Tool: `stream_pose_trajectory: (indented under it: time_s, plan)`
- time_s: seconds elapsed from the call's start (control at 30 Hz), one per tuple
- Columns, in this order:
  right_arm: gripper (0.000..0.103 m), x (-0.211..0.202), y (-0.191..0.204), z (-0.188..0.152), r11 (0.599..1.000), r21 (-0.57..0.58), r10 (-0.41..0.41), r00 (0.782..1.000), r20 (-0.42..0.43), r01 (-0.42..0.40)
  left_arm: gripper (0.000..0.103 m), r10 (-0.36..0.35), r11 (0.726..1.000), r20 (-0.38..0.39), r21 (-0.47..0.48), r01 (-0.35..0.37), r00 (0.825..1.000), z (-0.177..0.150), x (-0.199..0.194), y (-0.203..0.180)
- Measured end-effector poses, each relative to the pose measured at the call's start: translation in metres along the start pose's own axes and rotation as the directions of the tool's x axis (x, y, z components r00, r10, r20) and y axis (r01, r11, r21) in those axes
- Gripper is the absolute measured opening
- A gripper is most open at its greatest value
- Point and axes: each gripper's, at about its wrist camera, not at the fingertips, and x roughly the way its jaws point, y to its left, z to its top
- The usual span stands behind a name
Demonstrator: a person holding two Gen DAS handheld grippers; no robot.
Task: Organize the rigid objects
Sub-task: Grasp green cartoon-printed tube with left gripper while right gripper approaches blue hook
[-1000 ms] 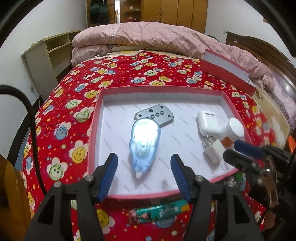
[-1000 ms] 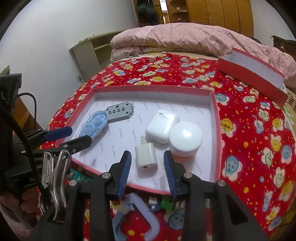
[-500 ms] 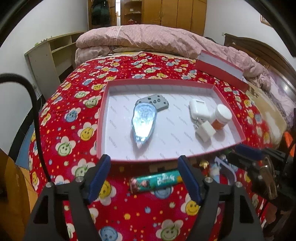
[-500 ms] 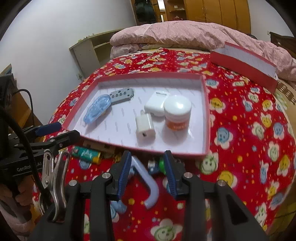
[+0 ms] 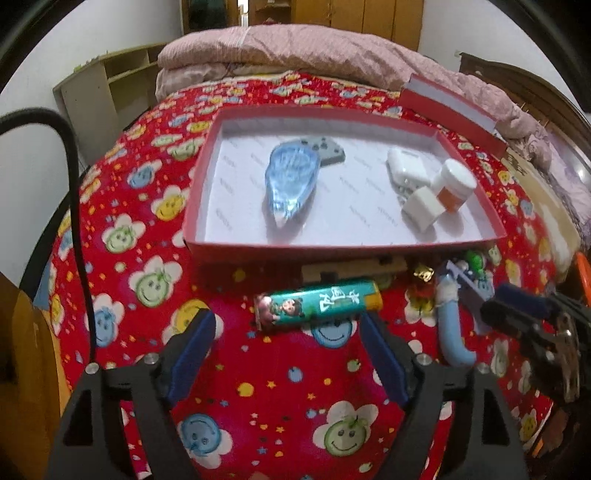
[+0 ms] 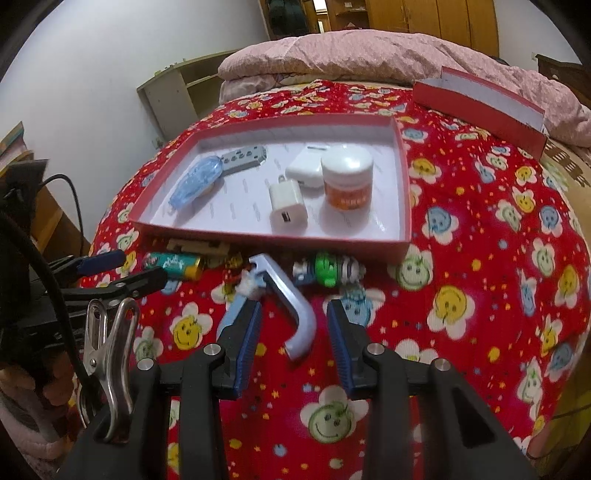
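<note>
change: both grippers have pulled back from the tray [image 5: 491,229] to the loose items before it.
left gripper [image 5: 288,341]: released, empty, facing tube [image 5: 319,301].
right gripper [image 6: 293,332]: released, straddling blue handle [image 6: 291,306].
meaning: next pick likely.

You face a bed [image 5: 258,387] under a red smiley-flower sheet, pink quilt [image 5: 295,48], white walls [image 6: 92,66], wooden wardrobes [image 6: 424,16] behind.

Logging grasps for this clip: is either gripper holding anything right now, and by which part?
Nothing is held. The left gripper is open above the green tube; the right gripper is open around the light-blue curved handle, not touching it.
</note>
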Motion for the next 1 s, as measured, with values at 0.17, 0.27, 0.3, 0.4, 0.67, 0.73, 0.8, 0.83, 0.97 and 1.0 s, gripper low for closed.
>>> stream_pose_trajectory:
  time_s: [0.17,0.27,0.3,0.4,0.67,0.73,0.8,0.83,0.97,1.0]
  plan:
    - [0.037,0.000,-0.004,-0.006,1.000,0.007,0.001,1.000,-0.005,-0.001,0.093,0.009,1.000,0.003,-0.005,-0.009,1.000,-0.001,0.010,-0.006]
    - [0.037,0.002,-0.007,-0.010,1.000,0.013,0.002,1.000,-0.015,-0.001,0.095,-0.009,1.000,-0.010,-0.024,0.009,1.000,-0.002,0.016,-0.009]
    - [0.037,0.003,-0.007,-0.011,1.000,0.015,0.002,1.000,-0.019,-0.001,0.097,-0.005,1.000,-0.008,-0.028,0.005,1.000,-0.001,0.018,-0.011]
    - [0.037,0.005,-0.011,-0.014,1.000,0.023,0.006,1.000,-0.024,-0.005,0.097,-0.002,0.999,0.011,-0.038,0.002,1.000,0.000,0.019,-0.013]
    - [0.037,0.006,-0.015,-0.017,0.999,0.037,0.013,1.000,-0.025,-0.012,0.098,0.040,0.998,0.024,-0.054,-0.039,0.999,0.004,0.024,-0.020]
    - [0.037,0.006,-0.015,-0.017,0.999,0.034,0.012,1.000,-0.025,-0.011,0.097,0.045,0.998,0.028,-0.048,-0.044,0.999,0.003,0.024,-0.021]
    - [0.037,0.006,-0.015,-0.017,0.999,0.035,0.012,1.000,-0.025,-0.011,0.097,0.040,0.998,0.033,-0.044,-0.039,0.999,0.003,0.024,-0.021]
    - [0.037,0.006,-0.015,-0.017,0.999,0.036,0.012,1.000,-0.025,-0.011,0.097,0.039,0.998,0.035,-0.043,-0.037,0.999,0.002,0.024,-0.021]
    - [0.037,0.007,-0.014,-0.017,0.999,0.035,0.009,1.000,-0.029,-0.008,0.089,0.041,0.999,0.049,-0.032,-0.039,0.998,0.001,0.021,-0.022]
    - [0.037,0.007,-0.014,-0.017,0.999,0.034,0.009,1.000,-0.028,-0.008,0.086,0.046,0.999,0.054,-0.030,-0.044,0.998,0.001,0.021,-0.023]
